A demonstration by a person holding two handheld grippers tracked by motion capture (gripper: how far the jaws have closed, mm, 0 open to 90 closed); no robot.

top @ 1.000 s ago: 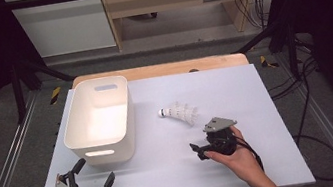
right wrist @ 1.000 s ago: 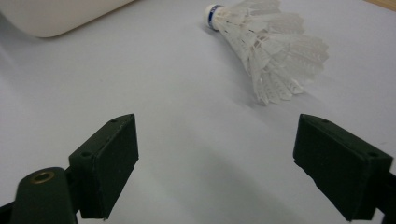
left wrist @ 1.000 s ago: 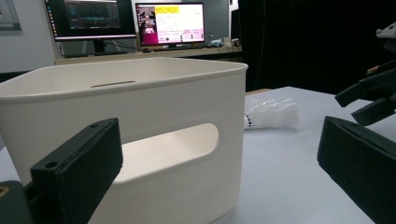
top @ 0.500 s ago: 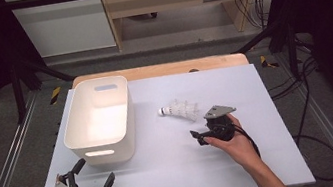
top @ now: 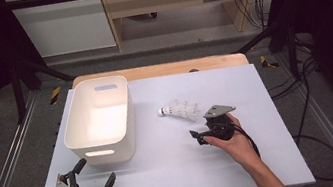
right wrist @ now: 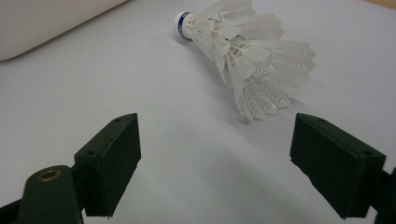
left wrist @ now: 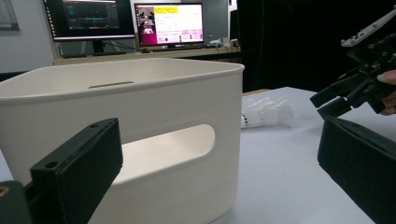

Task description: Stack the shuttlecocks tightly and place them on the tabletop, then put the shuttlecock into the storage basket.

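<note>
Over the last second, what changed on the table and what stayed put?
The right gripper moved up the table toward the shuttlecocks, jaws open, and now sits just short of the feather end without touching it. Nothing was gripped or released. The left gripper, the white bin and the shuttlecocks stayed as they were.

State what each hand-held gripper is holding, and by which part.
Nothing is held. The right hand-held gripper stands open just short of the shuttlecocks; the left hand-held gripper is open near the white bin.
</note>
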